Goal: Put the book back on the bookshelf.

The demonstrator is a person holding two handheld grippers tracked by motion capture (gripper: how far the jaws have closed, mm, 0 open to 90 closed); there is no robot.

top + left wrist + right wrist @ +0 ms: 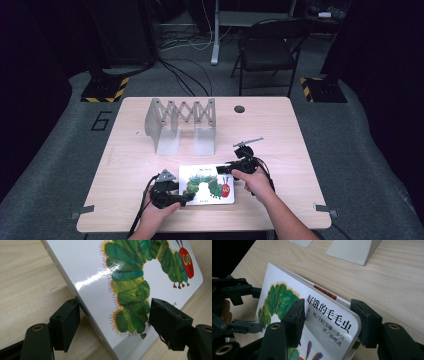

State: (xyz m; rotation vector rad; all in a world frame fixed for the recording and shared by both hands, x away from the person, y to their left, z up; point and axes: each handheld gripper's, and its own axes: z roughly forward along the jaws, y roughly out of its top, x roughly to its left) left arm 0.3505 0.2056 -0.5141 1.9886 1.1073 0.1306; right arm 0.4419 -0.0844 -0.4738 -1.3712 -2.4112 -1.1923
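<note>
One picture book (207, 184), white cover with a green caterpillar, lies on the counter (280, 125) at its near edge, in front of the grey accordion rack (181, 125). Book's corner nearest the right hand looks tipped up off the wood in the right gripper view; spine edge sits low toward the left hand.

Left hand-held gripper (113, 322): jaws straddle the book's spine-side corner, one pad at the spine edge, the other over the cover with a gap showing, so loose, not clamped yet. Right hand-held gripper (328, 320): jaws bracket the rounded corner by the title text, one pad on the cover, one at the outer edge; looks pinched on the book, though contact at the outer pad is hard to confirm.

Judgement: step is getting a two-handed grip to raise the book. Do it well by closing the left jaws squarely across the board thickness, not on the glossy face, before lifting.

Both forearms come in from the near edge, either side of the book, hands low and level.
</note>
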